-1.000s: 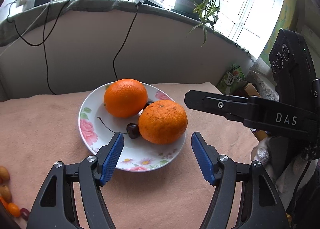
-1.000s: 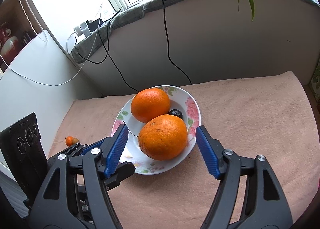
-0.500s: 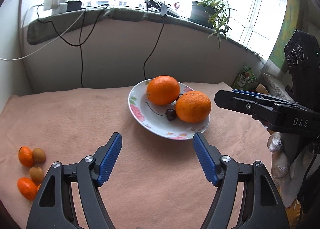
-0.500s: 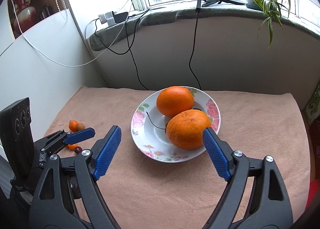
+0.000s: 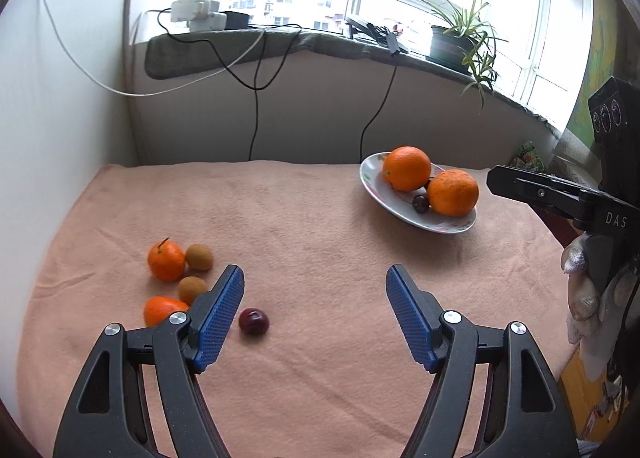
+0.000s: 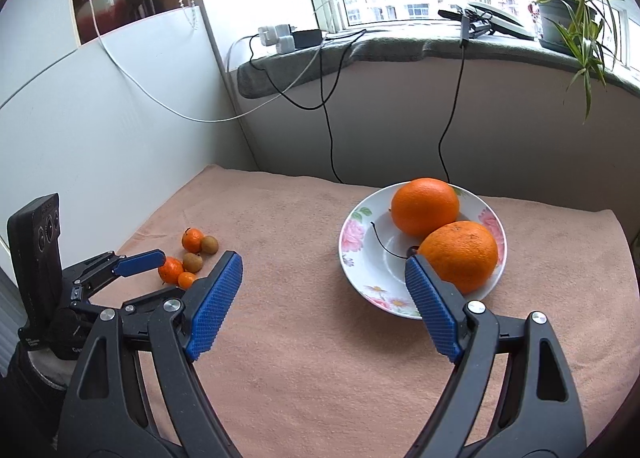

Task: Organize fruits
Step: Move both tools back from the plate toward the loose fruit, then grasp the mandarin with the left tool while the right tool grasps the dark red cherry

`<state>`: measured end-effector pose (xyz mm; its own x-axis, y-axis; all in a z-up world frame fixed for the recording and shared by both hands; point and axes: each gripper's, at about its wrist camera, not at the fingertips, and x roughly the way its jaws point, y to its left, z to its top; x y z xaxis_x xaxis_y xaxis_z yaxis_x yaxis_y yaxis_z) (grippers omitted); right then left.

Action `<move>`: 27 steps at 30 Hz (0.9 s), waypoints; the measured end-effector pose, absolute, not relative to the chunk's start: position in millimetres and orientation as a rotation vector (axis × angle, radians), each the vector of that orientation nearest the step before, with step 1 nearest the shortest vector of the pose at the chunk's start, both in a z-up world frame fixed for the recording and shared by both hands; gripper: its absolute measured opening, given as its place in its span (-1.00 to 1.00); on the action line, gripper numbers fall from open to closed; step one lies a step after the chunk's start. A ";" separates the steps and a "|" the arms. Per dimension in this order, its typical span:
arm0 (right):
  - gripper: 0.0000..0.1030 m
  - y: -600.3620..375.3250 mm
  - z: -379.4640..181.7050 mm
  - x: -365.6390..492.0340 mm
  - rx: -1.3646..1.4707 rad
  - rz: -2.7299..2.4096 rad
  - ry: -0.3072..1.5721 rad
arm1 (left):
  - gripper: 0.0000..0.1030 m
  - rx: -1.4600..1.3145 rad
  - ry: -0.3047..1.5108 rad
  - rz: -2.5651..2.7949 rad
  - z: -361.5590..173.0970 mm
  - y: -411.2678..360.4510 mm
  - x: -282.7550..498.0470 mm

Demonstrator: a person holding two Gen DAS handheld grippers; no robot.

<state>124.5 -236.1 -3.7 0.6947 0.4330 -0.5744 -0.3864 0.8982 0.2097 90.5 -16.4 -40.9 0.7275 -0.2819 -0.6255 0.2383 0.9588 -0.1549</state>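
- The tabletop (image 5: 320, 226), under its peach cloth, now fills most of the left wrist view; a second ago that view was filled by the plate, so the left hand has swung away toward the loose fruit.
- The flowered plate (image 6: 360, 254) sits well apart from that cluster and carries two large oranges (image 6: 425, 205) and a dark cherry (image 5: 421, 203) between them; these look already sorted.
- The right claw (image 6: 324, 306) has drawn back from the plate, its jaws have just been opening, and nothing lies between them. The near orange (image 6: 460, 254) no longer sits inside its span.
- The left claw (image 5: 314, 314) is likewise wide and empty, its jaws having just opened a little more.
- The small fruit waits near its left finger: two tangerines (image 5: 166, 260), two brownish round fruits (image 5: 199, 257), and a loose cherry (image 5: 253, 321) just inside that finger.
- My reading: the plate drop-off is done, and the loose cherry looks like the likeliest next pick.
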 end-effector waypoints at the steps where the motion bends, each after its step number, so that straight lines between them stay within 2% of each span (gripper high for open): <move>1: 0.67 -230.9 -4.3 122.0 0.065 0.467 0.658 | 0.43 -0.073 0.699 -0.272 -41.8 -9.3 87.8; 11: 0.67 -177.8 -22.3 126.4 0.016 0.597 0.740 | 0.42 -0.161 0.723 -0.169 -61.8 50.7 75.3; 15: 0.64 -156.0 -30.4 129.7 -0.003 0.646 0.769 | 0.30 -0.198 0.745 -0.153 -71.3 68.1 78.2; 17: 0.50 -144.8 -35.9 132.3 -0.021 0.672 0.789 | 0.22 -0.213 0.758 -0.154 -76.0 73.9 80.5; 27: 0.11 -93.0 -69.6 142.0 -0.085 0.768 0.884 | 0.12 -0.252 0.794 -0.162 -91.4 90.3 91.4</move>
<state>142.0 -93.0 -69.6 0.3897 0.5701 -0.7233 -0.6370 0.7340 0.2354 91.4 90.3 -91.4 0.6906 -0.2377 -0.6830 0.0494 0.9577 -0.2834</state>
